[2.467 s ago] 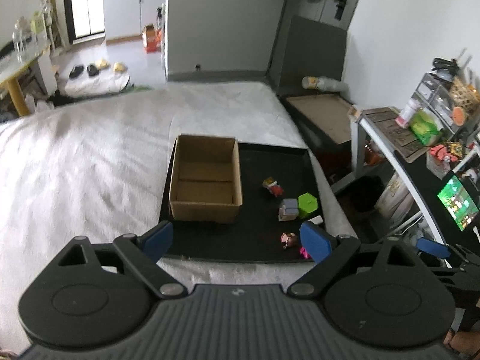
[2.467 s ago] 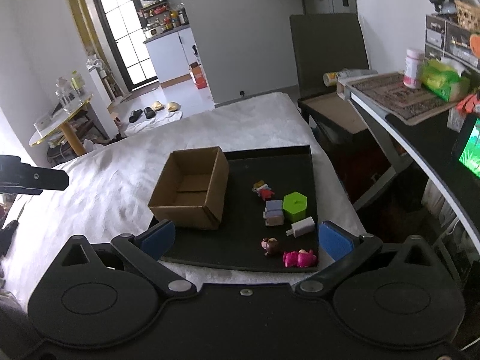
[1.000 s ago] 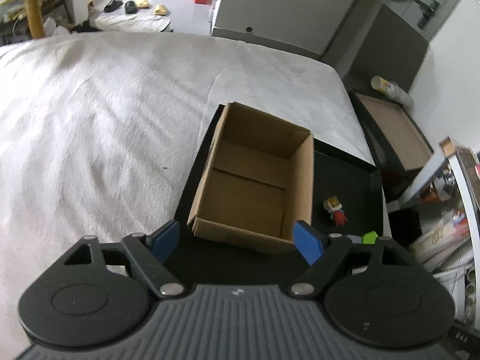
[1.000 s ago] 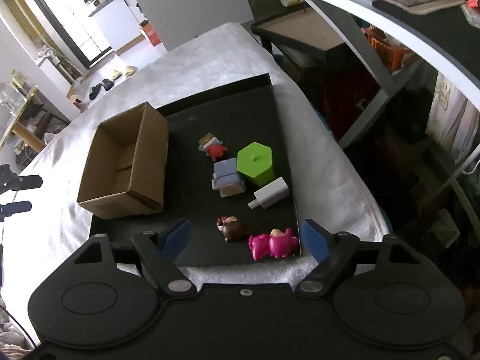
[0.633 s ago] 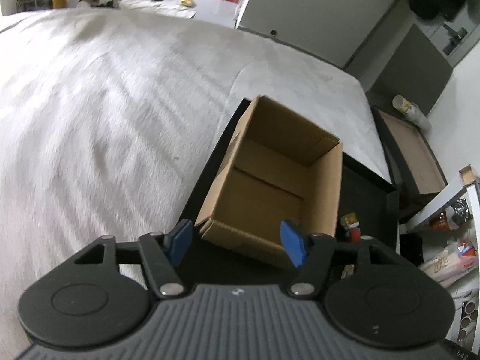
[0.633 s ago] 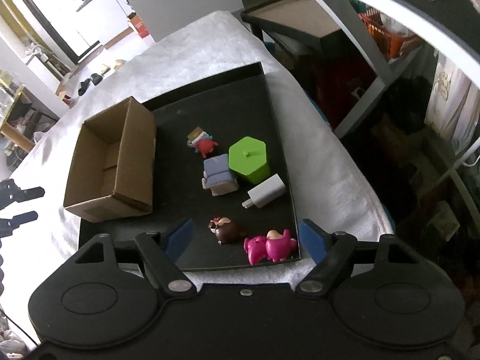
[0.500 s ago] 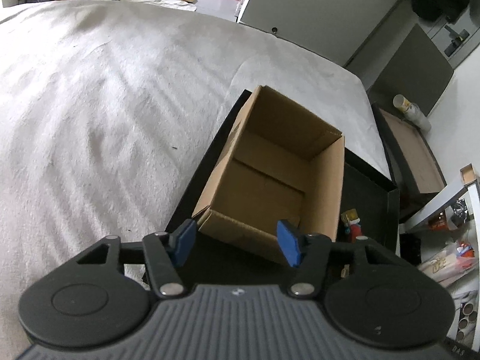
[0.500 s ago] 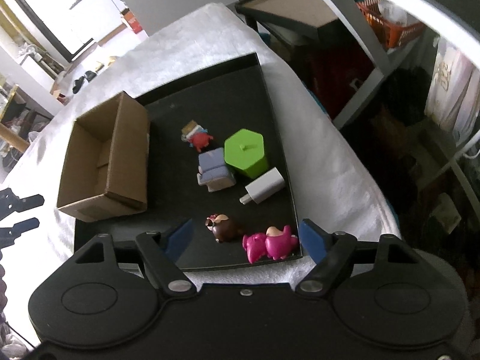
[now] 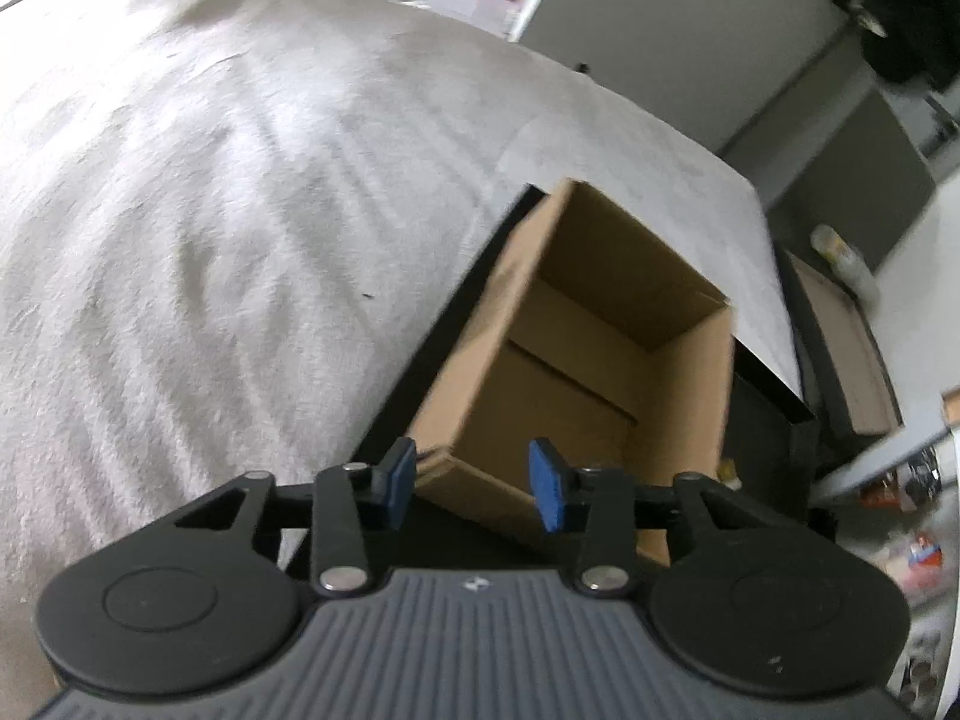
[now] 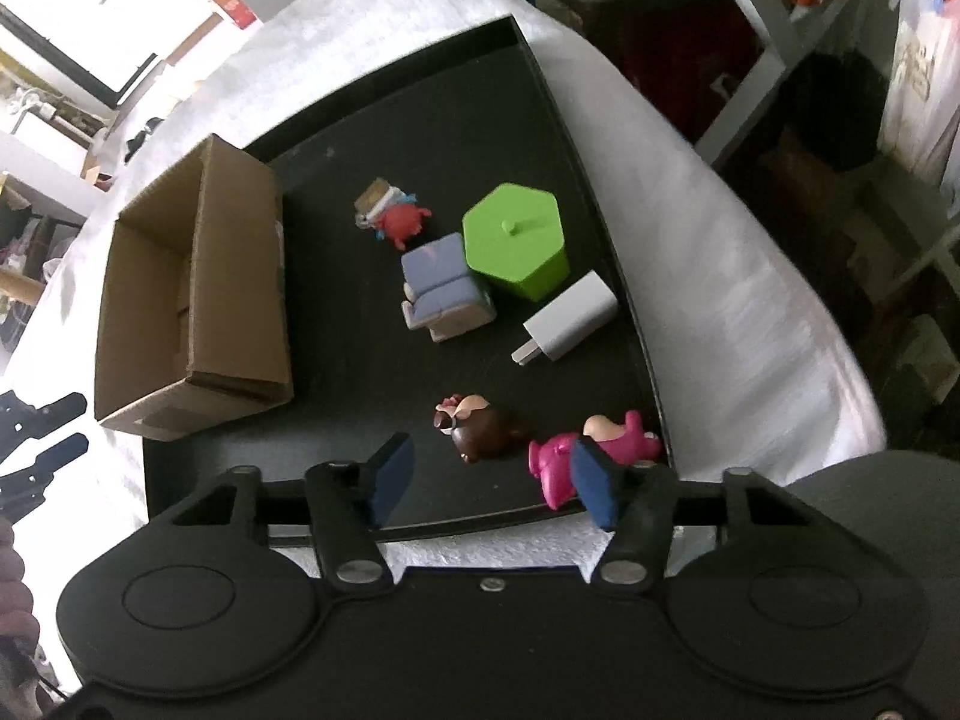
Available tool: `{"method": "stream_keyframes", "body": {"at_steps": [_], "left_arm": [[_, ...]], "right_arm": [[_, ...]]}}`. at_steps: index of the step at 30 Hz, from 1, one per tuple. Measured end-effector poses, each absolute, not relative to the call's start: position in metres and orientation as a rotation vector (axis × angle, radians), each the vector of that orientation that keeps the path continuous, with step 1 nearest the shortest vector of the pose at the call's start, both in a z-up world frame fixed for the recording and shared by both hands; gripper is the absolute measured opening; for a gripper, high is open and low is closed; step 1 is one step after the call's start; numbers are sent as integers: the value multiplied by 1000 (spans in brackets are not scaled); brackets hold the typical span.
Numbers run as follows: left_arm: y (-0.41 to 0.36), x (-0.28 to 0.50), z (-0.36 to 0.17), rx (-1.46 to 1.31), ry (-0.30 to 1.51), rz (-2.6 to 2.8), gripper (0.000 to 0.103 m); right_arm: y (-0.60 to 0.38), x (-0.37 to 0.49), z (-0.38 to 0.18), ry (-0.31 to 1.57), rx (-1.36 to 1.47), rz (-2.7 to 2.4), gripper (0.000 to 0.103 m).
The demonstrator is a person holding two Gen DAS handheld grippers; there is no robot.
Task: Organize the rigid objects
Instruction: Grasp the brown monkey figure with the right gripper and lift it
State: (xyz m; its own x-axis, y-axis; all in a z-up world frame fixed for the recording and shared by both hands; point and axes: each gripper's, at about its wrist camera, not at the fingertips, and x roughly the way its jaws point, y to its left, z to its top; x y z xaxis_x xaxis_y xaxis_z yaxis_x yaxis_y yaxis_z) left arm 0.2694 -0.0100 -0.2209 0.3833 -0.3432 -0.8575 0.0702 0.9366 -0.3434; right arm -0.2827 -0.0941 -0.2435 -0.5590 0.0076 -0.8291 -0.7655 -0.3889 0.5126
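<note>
In the left wrist view an open cardboard box (image 9: 600, 360) stands on a black tray (image 9: 768, 414). My left gripper (image 9: 474, 483) hangs over the box's near left corner. Its jaws are closing, with the near wall showing between them and neither pad pressing on it. In the right wrist view my right gripper (image 10: 492, 483) is low over the tray's (image 10: 420, 120) near edge, jaws closing on nothing. A brown figure (image 10: 480, 429) lies just beyond the gap. A pink figure (image 10: 612, 441) lies partly behind the right finger.
Farther along the tray lie a white charger (image 10: 567, 315), a green hexagonal box (image 10: 513, 240), a blue-grey toy sofa (image 10: 444, 288) and a red figure (image 10: 393, 213). The cardboard box (image 10: 192, 300) stands at the left. A white bedspread (image 9: 210, 210) surrounds the tray; a desk frame stands right.
Both grippers have sunk toward the tray and their jaws have narrowed. The left has closed in on the box's near corner, the right on the brown and pink figures.
</note>
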Motion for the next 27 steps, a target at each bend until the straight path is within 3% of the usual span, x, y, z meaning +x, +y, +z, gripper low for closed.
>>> {"method": "stream_keyframes", "body": {"at_steps": [9, 15, 25, 27], "left_arm": [[-5, 283, -239, -298, 1163, -224, 36], [-7, 283, -250, -296, 1173, -218, 27], [-13, 284, -259, -289, 1161, -205, 26], [-15, 283, -258, -278, 1157, -213, 20]], "right_arm": [[-90, -307, -257, 1360, -1053, 1946, 50], [-97, -331, -270, 1282, -1127, 1964, 50], [-104, -349, -289, 1188, -1155, 1941, 51], [-104, -353, -293, 1181, -1143, 1936, 50]]}}
